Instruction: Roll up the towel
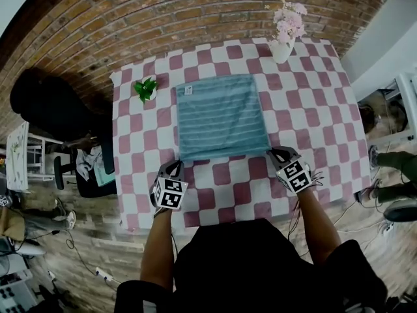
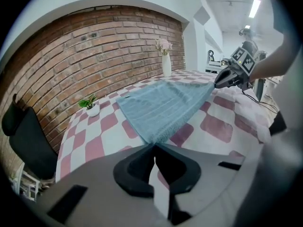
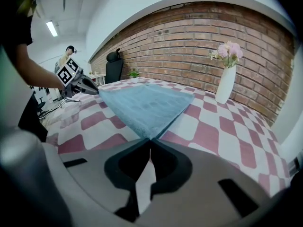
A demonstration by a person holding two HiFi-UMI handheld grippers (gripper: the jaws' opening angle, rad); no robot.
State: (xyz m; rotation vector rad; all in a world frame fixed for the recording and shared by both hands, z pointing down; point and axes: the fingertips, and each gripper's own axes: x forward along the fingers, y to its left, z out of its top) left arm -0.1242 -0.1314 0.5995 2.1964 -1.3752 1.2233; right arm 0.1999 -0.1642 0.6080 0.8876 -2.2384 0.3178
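A light blue striped towel (image 1: 222, 116) lies spread on the red-and-white checked tablecloth (image 1: 306, 109). My left gripper (image 1: 178, 166) is shut on the towel's near left corner (image 2: 154, 140), which is lifted a little off the cloth. At the near right corner (image 3: 150, 136) my right gripper (image 1: 278, 155) is shut on the towel (image 3: 144, 103) in the same way. Each gripper shows in the other's view: the right gripper (image 2: 227, 78) at the far corner of the raised near edge, and the left gripper (image 3: 81, 85) likewise.
A white vase of pink flowers (image 1: 285, 34) stands at the table's far right, beyond the towel. A small green plant in a white pot (image 1: 146, 89) sits at the far left. A brick wall (image 1: 169, 18) runs behind the table. A black chair (image 1: 45, 106) stands left of it.
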